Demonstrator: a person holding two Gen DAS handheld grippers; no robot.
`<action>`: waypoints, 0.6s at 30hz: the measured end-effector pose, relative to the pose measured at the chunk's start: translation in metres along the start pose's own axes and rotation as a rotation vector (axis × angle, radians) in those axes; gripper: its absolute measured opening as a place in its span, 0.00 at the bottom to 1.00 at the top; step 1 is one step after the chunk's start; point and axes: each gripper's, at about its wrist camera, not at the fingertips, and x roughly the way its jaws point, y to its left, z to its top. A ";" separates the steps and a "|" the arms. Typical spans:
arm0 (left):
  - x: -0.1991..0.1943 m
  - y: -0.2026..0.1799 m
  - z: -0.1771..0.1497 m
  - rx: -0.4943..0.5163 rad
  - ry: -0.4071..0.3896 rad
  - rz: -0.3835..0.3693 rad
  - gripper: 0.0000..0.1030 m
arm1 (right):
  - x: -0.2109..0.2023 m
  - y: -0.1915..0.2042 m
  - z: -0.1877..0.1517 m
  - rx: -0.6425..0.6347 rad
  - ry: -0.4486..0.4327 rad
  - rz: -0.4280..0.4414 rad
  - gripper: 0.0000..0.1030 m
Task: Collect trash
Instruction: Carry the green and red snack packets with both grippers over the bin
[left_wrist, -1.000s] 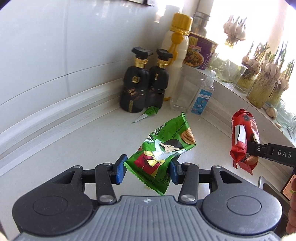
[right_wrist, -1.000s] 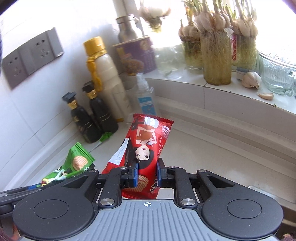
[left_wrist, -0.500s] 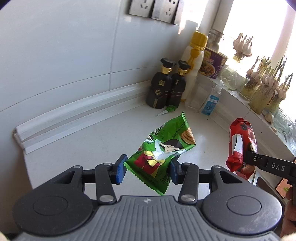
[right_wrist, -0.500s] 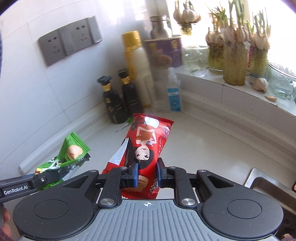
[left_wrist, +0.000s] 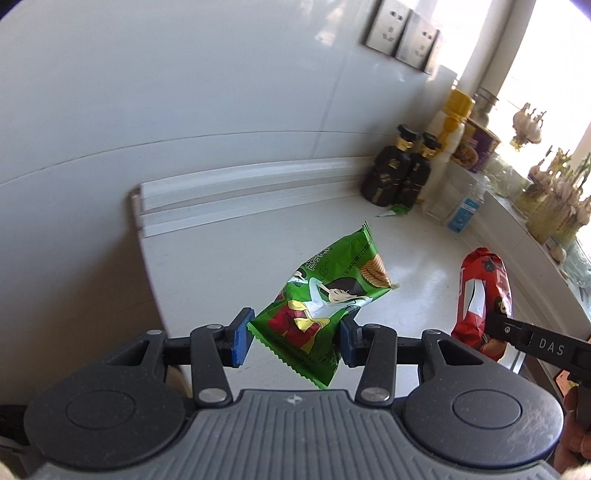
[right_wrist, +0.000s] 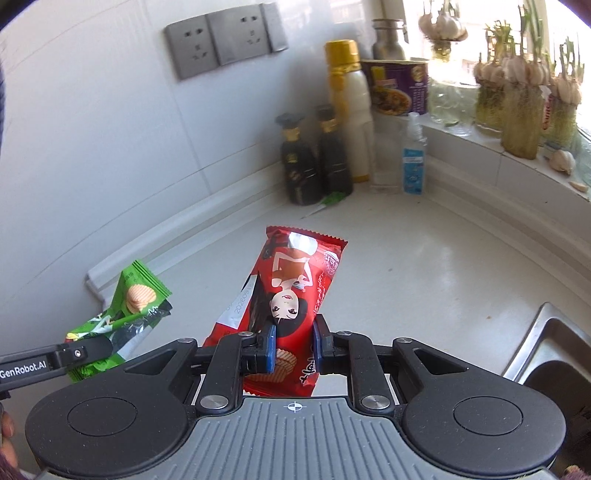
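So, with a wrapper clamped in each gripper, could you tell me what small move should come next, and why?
Probably carry both away toward a bin: the left gripper holds the green crinkled snack wrapper, the right gripper the red one, and no bin shows here.

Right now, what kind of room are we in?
Most likely a home kitchen: a white counter with a steel sink at its edge, sauce bottles against the tiled wall, and garlic sprouting in jars on the sill.
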 end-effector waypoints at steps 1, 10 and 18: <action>-0.002 0.005 -0.002 -0.012 -0.001 0.007 0.42 | 0.000 0.005 -0.002 -0.008 0.004 0.006 0.17; -0.020 0.045 -0.020 -0.105 0.008 0.064 0.42 | 0.003 0.042 -0.023 -0.062 0.051 0.066 0.17; -0.040 0.092 -0.050 -0.220 0.010 0.137 0.42 | 0.009 0.090 -0.048 -0.154 0.113 0.156 0.18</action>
